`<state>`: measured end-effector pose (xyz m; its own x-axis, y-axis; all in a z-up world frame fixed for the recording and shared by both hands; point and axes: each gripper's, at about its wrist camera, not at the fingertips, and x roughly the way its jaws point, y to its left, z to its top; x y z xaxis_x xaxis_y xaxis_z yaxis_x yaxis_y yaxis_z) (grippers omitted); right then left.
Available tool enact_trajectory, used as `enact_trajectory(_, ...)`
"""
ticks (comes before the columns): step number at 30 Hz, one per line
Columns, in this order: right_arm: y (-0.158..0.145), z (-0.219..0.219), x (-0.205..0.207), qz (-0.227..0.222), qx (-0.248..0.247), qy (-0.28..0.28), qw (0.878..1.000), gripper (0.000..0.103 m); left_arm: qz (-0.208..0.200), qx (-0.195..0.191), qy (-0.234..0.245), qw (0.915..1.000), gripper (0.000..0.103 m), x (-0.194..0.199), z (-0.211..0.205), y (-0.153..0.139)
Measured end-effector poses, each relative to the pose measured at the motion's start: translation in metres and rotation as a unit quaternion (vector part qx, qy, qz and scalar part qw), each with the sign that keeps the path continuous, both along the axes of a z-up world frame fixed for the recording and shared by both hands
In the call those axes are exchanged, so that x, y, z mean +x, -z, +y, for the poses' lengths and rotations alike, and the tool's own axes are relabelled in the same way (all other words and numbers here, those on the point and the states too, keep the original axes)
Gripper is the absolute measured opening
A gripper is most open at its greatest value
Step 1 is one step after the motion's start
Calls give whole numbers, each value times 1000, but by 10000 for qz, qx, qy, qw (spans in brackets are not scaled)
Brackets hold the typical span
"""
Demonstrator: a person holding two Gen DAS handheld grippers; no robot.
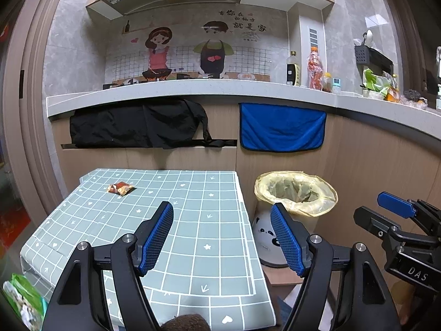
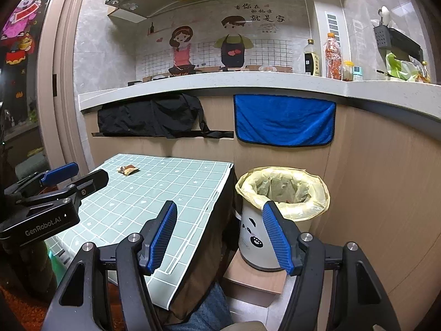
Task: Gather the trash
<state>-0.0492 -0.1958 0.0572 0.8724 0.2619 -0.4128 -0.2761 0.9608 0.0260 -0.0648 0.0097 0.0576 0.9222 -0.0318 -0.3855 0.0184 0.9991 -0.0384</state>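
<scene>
waiting: both tongs wide open, holding nothing
left tongs [image 1: 222,238]: over table [image 1: 193,248]
right tongs [image 2: 219,237]: near bin [image 2: 284,190]
wrapper [image 1: 120,187]: on table's far left corner

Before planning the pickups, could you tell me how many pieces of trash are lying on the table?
1: a crumpled wrapper near the far left corner of the table. The near edge is partly hidden.

Both views are evenly and fairly brightly lit by soft indoor light. A glare patch is seen on the wall tile [image 1: 376,22] at 2 o'clock. Straight lines are bent strongly by fisheye distortion, and the corners are darkened to black. The centre is rendered sharp; the rims are smeared.
</scene>
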Motion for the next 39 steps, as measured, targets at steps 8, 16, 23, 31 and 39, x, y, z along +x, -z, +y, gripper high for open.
enact_trajectory(8, 0, -4, -3, -43, 40, 49, 10000, 62, 19, 25, 50, 10000, 73, 0, -1, 1)
enact_trajectory(16, -1, -8, -3, -44, 59, 57, 10000, 62, 57, 26, 88, 9999, 73, 0, -1, 3)
enact_trajectory(23, -1, -9, -2, -47, 54, 60, 10000, 62, 68, 22, 81, 9999, 73, 0, -3, 3)
enact_trajectory(31, -1, -10, -3, -45, 65, 63, 9999, 62, 72, 25, 73, 9999, 73, 0, -4, 3)
enact_trajectory(39, -1, -11, -2, -48, 56, 58, 10000, 62, 67, 25, 64, 10000, 73, 0, -4, 2)
